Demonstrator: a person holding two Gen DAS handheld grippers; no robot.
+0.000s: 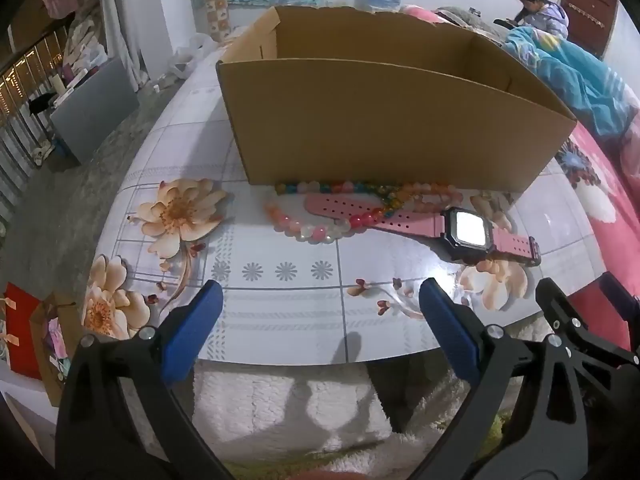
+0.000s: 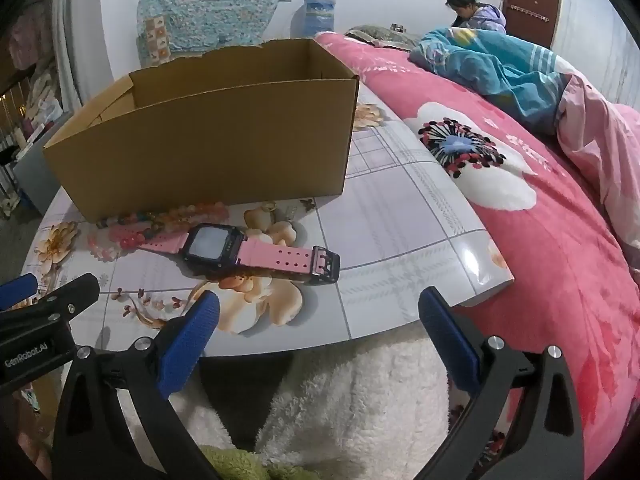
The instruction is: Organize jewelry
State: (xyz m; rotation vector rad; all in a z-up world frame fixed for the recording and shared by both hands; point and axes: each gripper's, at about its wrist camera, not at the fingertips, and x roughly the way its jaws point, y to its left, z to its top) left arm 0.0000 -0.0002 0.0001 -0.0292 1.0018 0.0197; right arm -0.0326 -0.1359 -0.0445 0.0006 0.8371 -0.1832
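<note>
Watch (image 2: pixel 218 249) and bead strings (image 1: pixel 340 210) lie on the table (image 1: pixel 280 312) just before the empty cardboard box (image 1: pixel 380 128). Both grippers hover with fingers spread wide, nothing held: left gripper (image 1: pixel 320 300), right gripper (image 2: pixel 320 312). Best bet: pinch the watch across its strap, lift clear over the box wall. "GenRobot.AI" reads on the left gripper's body.

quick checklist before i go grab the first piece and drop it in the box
1. Left gripper open and empty: ok.
2. Right gripper open and empty: ok.
3. Pink watch lying flat on the table, nothing on top of its face: ok.
4. Bead bracelets free to lift: not ok, they overlap the watch strap and lie against the box wall.
5. Cardboard box top open: ok.
6. Box empty inside: cannot tell, its floor is hidden by the near wall.
</note>
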